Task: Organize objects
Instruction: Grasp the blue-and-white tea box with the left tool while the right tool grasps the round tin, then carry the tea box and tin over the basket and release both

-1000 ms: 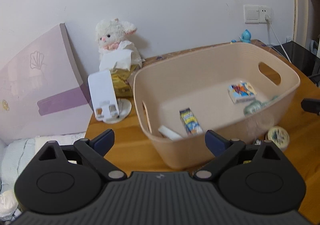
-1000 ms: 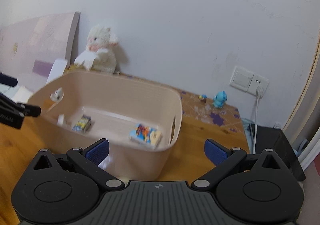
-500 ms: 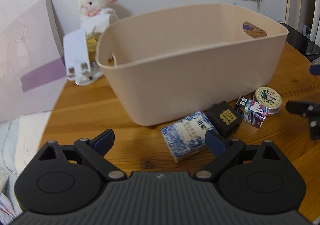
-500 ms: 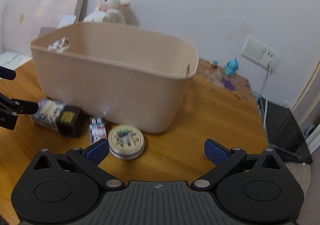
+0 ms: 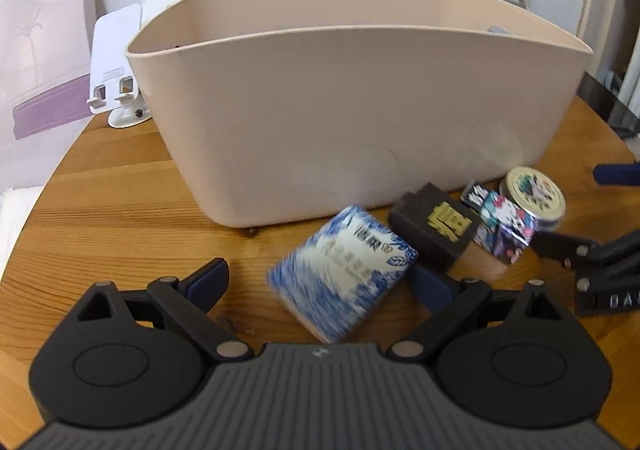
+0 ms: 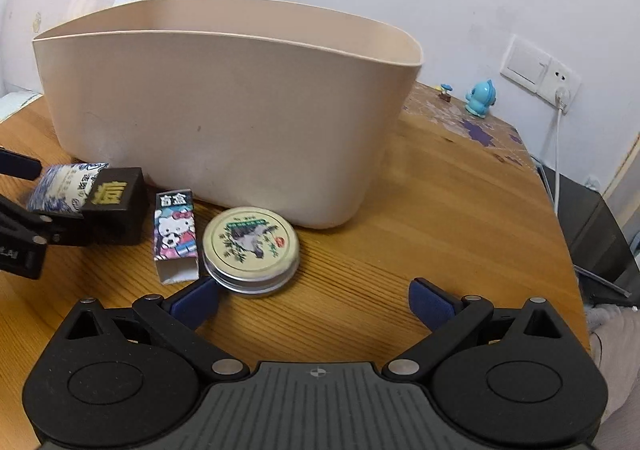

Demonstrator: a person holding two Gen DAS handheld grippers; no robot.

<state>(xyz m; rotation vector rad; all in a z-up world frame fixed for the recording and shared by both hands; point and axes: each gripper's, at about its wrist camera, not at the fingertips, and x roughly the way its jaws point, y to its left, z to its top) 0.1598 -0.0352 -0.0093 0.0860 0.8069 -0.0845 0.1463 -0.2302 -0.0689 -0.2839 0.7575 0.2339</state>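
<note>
each gripper, the left gripper (image 5: 322,282) and the right gripper (image 6: 314,300), has a ribbed dark grey body flanked by two round black housings with a circular recess. black linkage arms with silver rivets and triangular cut-outs carry dark blue fingertips (image 6: 194,300). seen from the left wrist camera, the right gripper shows white raised lettering on its black side.

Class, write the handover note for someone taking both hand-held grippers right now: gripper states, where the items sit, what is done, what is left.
Left hand-held gripper: open, empty, straddling the blue-and-white packet.
Right hand-held gripper: open, empty, just short of the round tin.
On the table, before the beige tub: packet, black box, Hello Kitty box, tin.
Done: none of these four binned; the tub's inside is hidden.
Left: probably grasp each and put it in the tub.
</note>
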